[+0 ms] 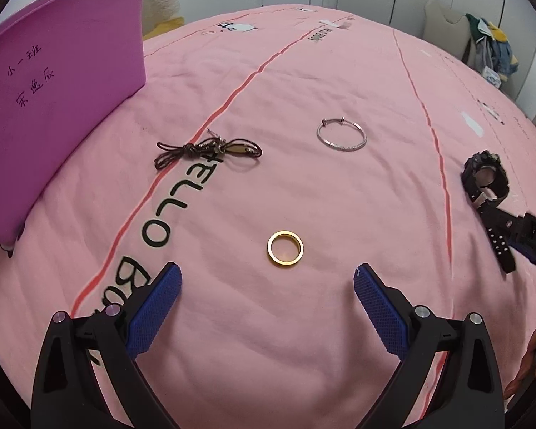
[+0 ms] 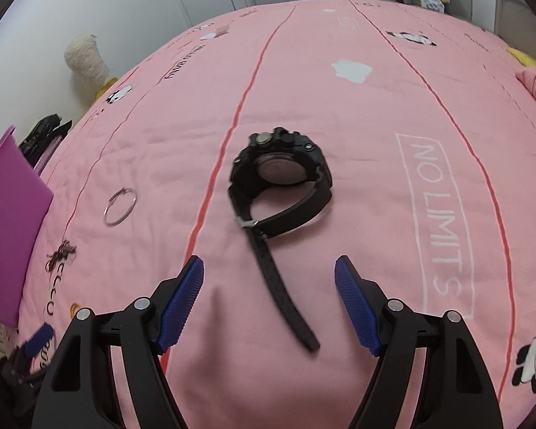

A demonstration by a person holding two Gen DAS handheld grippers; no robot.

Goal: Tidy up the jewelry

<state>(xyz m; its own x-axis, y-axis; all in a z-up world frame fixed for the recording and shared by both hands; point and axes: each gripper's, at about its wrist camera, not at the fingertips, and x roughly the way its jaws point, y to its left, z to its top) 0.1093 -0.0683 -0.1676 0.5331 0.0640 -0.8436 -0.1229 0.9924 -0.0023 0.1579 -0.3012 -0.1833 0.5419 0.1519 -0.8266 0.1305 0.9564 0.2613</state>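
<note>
On the pink bedspread [image 1: 303,186] lie a gold ring [image 1: 285,250], a silver bangle [image 1: 341,136], a dark cord necklace [image 1: 211,150] and a black watch [image 2: 282,168]. My left gripper [image 1: 268,279] hovers open just short of the gold ring, nothing between its blue pads. My right gripper [image 2: 269,268] is open over the watch's loose strap end [image 2: 286,296], which runs between the fingers without touching them. In the left wrist view the watch [image 1: 486,178] sits at the right edge with the right gripper's finger beside it. The bangle [image 2: 119,207] and necklace [image 2: 60,254] show left in the right wrist view.
A purple plastic tub [image 1: 60,82] with handwriting stands on the bed at the left, also seen as the purple tub [image 2: 7,221] in the right wrist view. A cream plush toy [image 2: 85,57] leans on the far wall. Clothes lie piled on a chair [image 1: 489,46] beyond the bed.
</note>
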